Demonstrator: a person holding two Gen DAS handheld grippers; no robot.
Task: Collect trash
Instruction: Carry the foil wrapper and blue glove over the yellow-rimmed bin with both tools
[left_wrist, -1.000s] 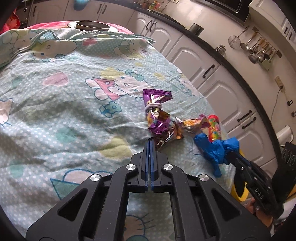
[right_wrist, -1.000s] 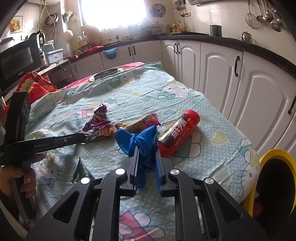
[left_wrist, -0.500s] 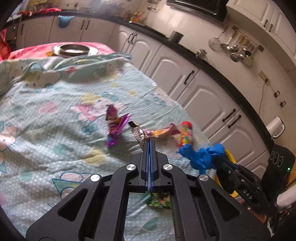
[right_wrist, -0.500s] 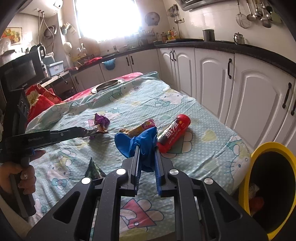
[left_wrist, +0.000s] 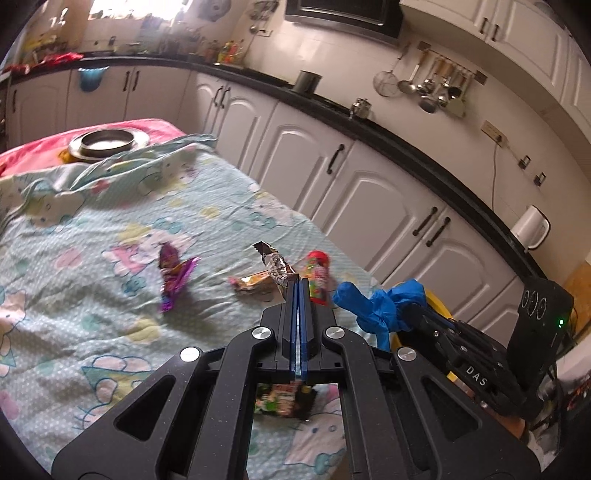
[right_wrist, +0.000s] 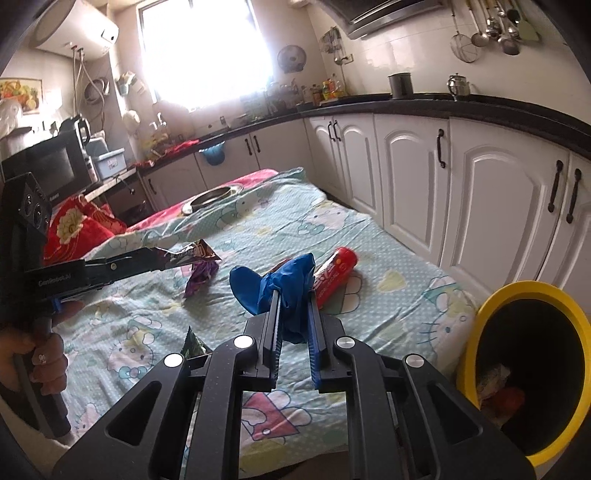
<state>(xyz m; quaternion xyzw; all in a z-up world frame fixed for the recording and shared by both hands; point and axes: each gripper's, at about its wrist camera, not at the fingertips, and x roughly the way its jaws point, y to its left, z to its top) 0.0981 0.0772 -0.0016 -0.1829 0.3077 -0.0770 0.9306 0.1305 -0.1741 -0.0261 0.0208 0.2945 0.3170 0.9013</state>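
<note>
My left gripper (left_wrist: 299, 282) is shut on a crumpled silver-brown wrapper (left_wrist: 275, 264), held above the Hello Kitty bedsheet (left_wrist: 92, 236). In the right wrist view that gripper (right_wrist: 162, 258) reaches in from the left with the wrapper (right_wrist: 194, 253) at its tip. My right gripper (right_wrist: 293, 291) is shut on a blue glove (right_wrist: 291, 277), also lifted off the sheet. On the sheet lie a purple wrapper (left_wrist: 173, 277), an orange wrapper (left_wrist: 253, 282), a red tube (right_wrist: 334, 271) and a green packet (right_wrist: 192, 347). A yellow-rimmed bin (right_wrist: 476, 332) with trash inside stands at the bed's right corner.
A metal bowl (left_wrist: 107, 142) sits at the far end of the bed on a pink cover. White cabinets (right_wrist: 491, 206) under a black counter run close along the right side. A red cushion (right_wrist: 81, 225) and a microwave (right_wrist: 48, 166) are at the left.
Both grippers have risen off the sheet. The left one has lifted the silver-brown wrapper away from the pile. The right one has carried the glove up, and the bin shows more fully.
</note>
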